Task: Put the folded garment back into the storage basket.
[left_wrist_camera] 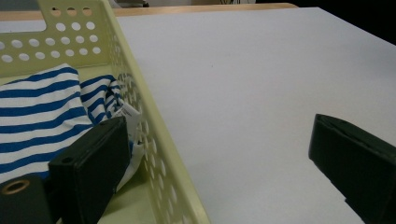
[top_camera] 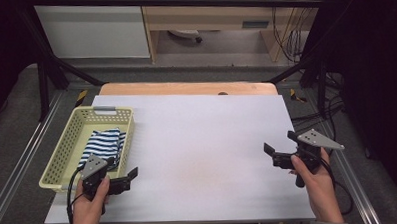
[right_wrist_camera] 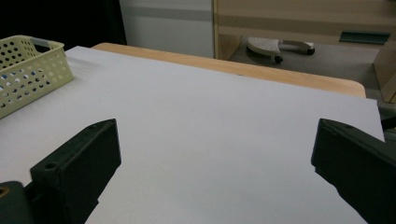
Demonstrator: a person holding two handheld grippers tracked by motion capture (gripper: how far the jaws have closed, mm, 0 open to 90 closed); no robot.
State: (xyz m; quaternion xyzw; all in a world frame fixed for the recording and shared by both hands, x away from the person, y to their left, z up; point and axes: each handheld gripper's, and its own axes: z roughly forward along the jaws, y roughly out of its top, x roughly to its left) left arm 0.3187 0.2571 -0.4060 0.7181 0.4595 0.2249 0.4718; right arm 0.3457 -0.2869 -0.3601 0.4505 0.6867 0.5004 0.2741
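While the yellow perforated basket [top_camera: 62, 147] sits at the left edge of the white tabletop [top_camera: 202, 142], a blue-and-white striped cloth [top_camera: 103, 145] lies bunched inside it, toward its near right corner. Its white label [left_wrist_camera: 128, 112] rests against the basket's right wall in the left gripper view. The left gripper [top_camera: 122, 175], held in the person's left hand [top_camera: 92, 201], hovers at the near right corner of the basket. Its fingers [left_wrist_camera: 93, 163] stand wide apart, one over the cloth inside the basket and the other over bare tabletop outside the wall, clamped on nothing. Bare white surface fills the middle. At the near right, the right hand [top_camera: 314, 180] holds the right gripper [top_camera: 280, 144] just above the tabletop, well apart from the basket. Its fingers [right_wrist_camera: 79, 163] are likewise spread wide and hold nothing. A wooden strip [top_camera: 185, 87] borders the far edge.
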